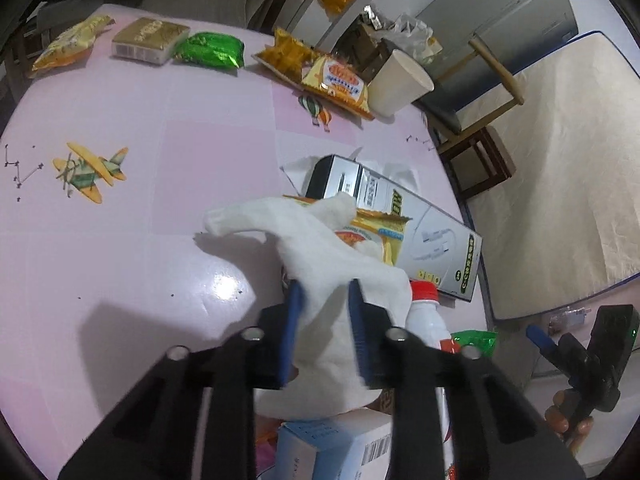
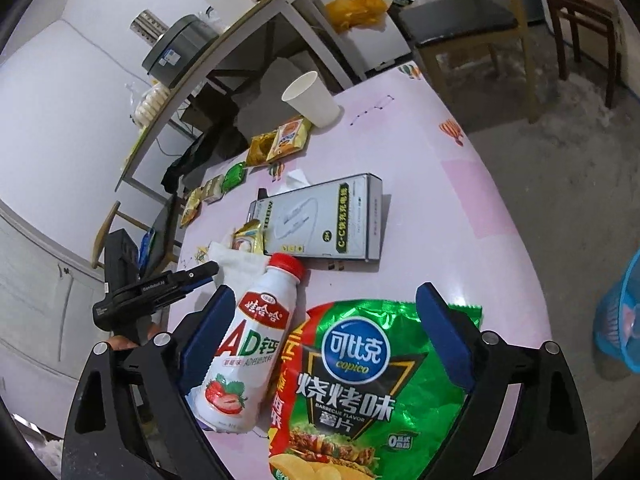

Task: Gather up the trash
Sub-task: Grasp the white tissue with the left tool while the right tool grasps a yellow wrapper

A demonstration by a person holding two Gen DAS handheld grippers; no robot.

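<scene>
Tissue (image 1: 340, 264) clamped in left gripper (image 1: 324, 304) — above table (image 1: 120, 240) | right gripper (image 2: 324, 320) spread wide — over chip bag (image 2: 372, 384)

The bench (image 1: 120, 240) wears a glossy pink cloth printed with a plane and balloons. Along its far edge lie a yellow snack packet (image 1: 68, 46), a gold box (image 1: 150, 40), a green foil packet (image 1: 210, 50) and two orange wrappers (image 1: 316, 72), with a white paper cup (image 2: 312, 98) on its side. Nearer lie a long grey cable box (image 2: 320, 218), a red-capped milk bottle (image 2: 244, 344) and, just beside it, a green chip bag (image 2: 360, 392).
</scene>
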